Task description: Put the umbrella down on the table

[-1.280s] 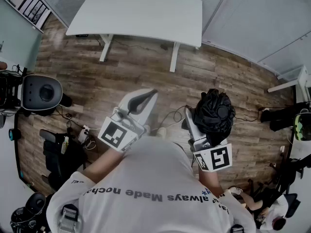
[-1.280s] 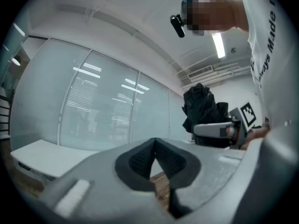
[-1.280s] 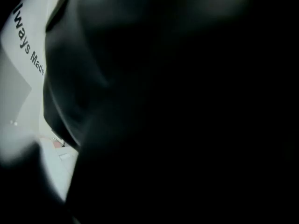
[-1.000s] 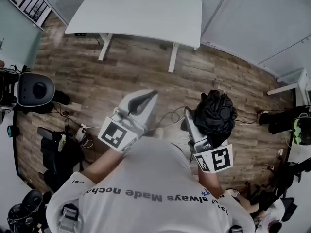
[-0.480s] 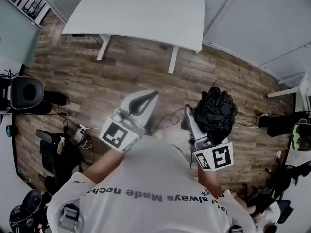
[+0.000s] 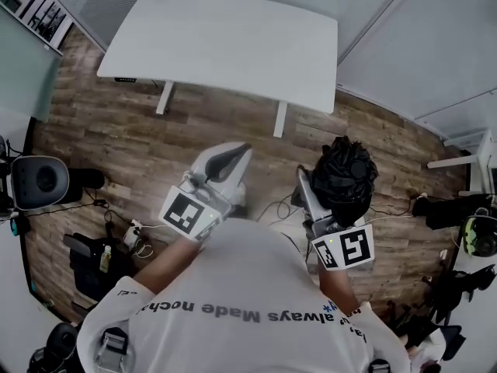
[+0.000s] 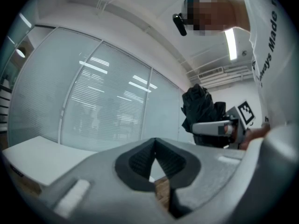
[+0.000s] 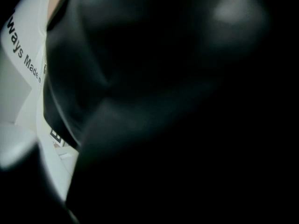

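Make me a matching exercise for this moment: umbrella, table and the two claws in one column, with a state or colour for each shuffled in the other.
Things:
1. umbrella
2. table
3. left claw
4. right claw

States:
A. shut, nothing in it
B. white, beyond both claws
C. black, folded into a bundle
D. closed on the black bundle

Pairs: 1-C, 2-B, 3-A, 4-D
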A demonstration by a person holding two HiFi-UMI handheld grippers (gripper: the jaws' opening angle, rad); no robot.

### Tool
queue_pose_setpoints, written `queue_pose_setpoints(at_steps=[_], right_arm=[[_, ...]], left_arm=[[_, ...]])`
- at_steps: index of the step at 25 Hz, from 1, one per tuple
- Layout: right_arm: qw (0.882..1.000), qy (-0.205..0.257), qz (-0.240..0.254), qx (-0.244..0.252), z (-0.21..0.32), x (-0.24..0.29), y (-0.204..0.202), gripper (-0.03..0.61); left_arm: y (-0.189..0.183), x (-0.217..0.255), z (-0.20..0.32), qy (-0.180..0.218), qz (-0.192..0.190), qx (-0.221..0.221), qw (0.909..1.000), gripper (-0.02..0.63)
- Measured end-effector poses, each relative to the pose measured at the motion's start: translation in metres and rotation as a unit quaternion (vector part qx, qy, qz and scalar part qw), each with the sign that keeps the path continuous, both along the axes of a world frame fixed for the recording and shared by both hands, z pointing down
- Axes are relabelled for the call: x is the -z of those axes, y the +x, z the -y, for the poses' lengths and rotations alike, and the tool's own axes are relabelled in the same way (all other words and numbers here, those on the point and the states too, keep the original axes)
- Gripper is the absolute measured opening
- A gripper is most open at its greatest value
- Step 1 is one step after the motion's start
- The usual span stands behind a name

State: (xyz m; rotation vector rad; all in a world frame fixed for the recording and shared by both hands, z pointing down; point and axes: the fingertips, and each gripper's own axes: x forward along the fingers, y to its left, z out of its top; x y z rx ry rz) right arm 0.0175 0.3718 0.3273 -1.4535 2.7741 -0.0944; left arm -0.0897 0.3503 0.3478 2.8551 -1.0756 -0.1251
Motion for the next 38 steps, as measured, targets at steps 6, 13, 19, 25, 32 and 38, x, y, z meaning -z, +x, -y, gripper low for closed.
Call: queue_pose_setpoints(at_steps=[6, 13, 19, 25, 32, 38], right_arm=[[1.0, -0.008, 0.006, -0.005, 0.063, -0.002, -0.033, 0.242], [1.0, -0.018, -0.001, -0.004, 0.111, -0.005, -0.043, 0.242], [1.0, -0.018, 0.004, -0.001, 0.162, -0.011, -0.036, 0.242], [1.0, -0.015, 0.009, 0.003, 0.23, -0.012, -0.011, 0.242], [1.0, -0.013, 0.01, 0.003, 0.339, -0.008, 0.045, 0.242], [1.0, -0.012, 0.012, 0.007, 0.416, -0.002, 0.087, 0.242]], left_arm=[[-0.037, -0.001, 0.066, 0.001, 0.005, -0.002, 1.0, 0.003], [-0.049, 0.0, 0.114, -0.001, -0.002, 0.002, 1.0, 0.003], [-0.042, -0.009, 0.164, -0.003, -0.002, 0.007, 1.0, 0.003], [-0.018, -0.007, 0.231, -0.002, -0.002, 0.01, 0.9999, 0.003], [0.034, -0.001, 0.34, 0.004, 0.005, 0.008, 1.0, 0.003], [0.081, 0.004, 0.419, -0.002, 0.005, 0.004, 1.0, 0.003]])
